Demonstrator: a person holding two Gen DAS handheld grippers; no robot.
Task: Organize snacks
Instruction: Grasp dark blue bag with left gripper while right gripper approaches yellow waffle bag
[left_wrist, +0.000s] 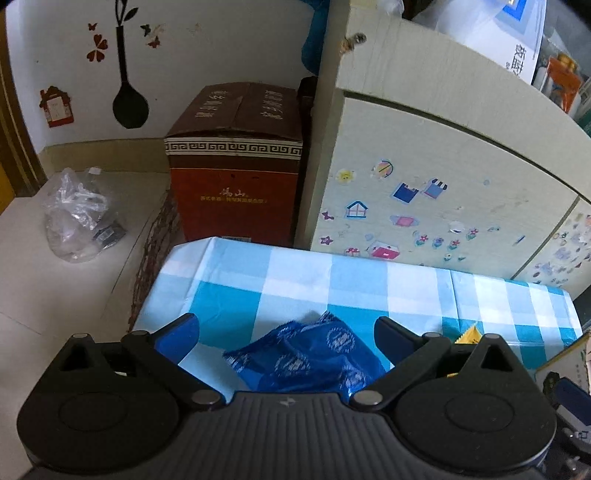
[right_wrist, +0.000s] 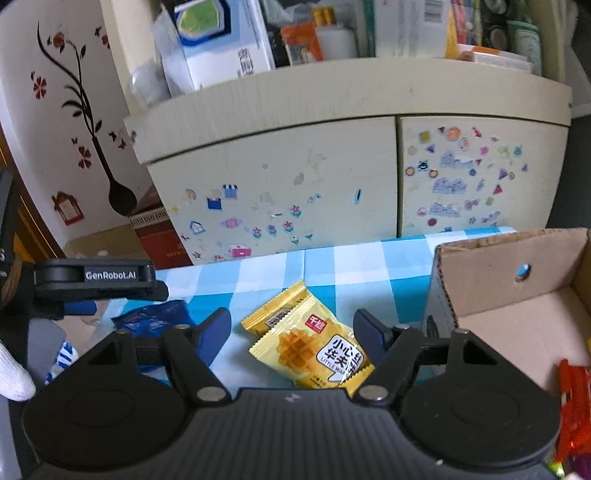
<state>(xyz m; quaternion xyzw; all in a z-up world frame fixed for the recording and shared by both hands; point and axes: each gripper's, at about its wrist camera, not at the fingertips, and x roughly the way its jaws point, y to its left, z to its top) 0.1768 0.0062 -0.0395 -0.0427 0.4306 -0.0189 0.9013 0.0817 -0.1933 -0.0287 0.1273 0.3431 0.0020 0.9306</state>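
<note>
A blue snack packet (left_wrist: 306, 360) lies on the blue-and-white checked tablecloth (left_wrist: 332, 280) between the fingers of my left gripper (left_wrist: 286, 334), which is open around it. In the right wrist view a yellow waffle snack packet (right_wrist: 310, 343) lies on the cloth between the fingers of my right gripper (right_wrist: 291, 330), also open. The blue packet (right_wrist: 155, 317) and the left gripper's body (right_wrist: 96, 280) show at the left there. A corner of the yellow packet (left_wrist: 467, 336) shows in the left wrist view.
An open cardboard box (right_wrist: 517, 306) stands at the right of the table, with red wrappers (right_wrist: 574, 402) at its near edge. A cream cabinet (right_wrist: 332, 177) with stickers stands behind the table. A red-brown carton (left_wrist: 236, 162) and a clear plastic bag (left_wrist: 77, 214) sit on the floor.
</note>
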